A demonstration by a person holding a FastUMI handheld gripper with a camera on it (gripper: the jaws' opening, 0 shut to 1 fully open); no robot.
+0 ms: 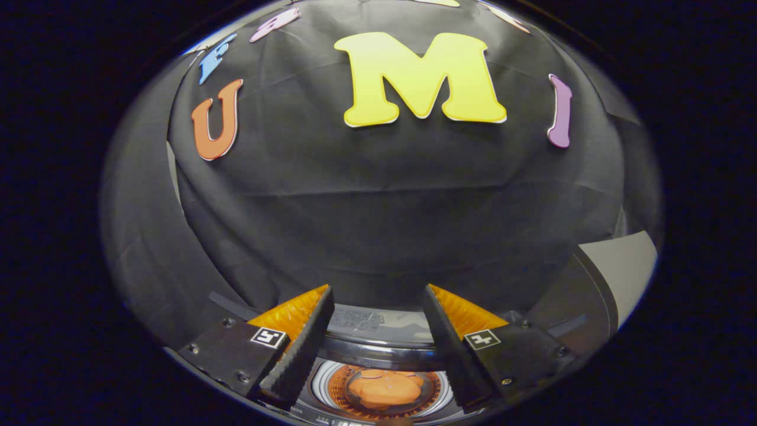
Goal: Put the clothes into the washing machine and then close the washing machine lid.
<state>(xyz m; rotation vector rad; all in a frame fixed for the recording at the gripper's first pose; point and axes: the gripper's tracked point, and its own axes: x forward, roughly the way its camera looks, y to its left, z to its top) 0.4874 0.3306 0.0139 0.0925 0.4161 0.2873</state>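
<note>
Orange clothes [384, 387] sit bunched down in the washing machine [378, 343] drum, seen through the round opening below and between the fingers. The drum's inner wall shows as a perforated ring around the fabric, with a pale rim outside it and a dark glossy band above that. The gripper [378, 307] hangs over the machine with its two black fingers [301, 349] spread wide, nothing between them (orange ribbed backing on each, small square marker tags on the black mounts). The fingers touch neither cloth nor machine; the clothes lie beyond and under them, roughly centred in the gap. Whether the lid is the grey panel just past the opening, cannot tell; the opening itself is uncovered. Beyond the machine hangs the black cloth wall [378, 225], draped with creases. A pale grey surface [630, 269] shows off to the right, past the right finger.
</note>
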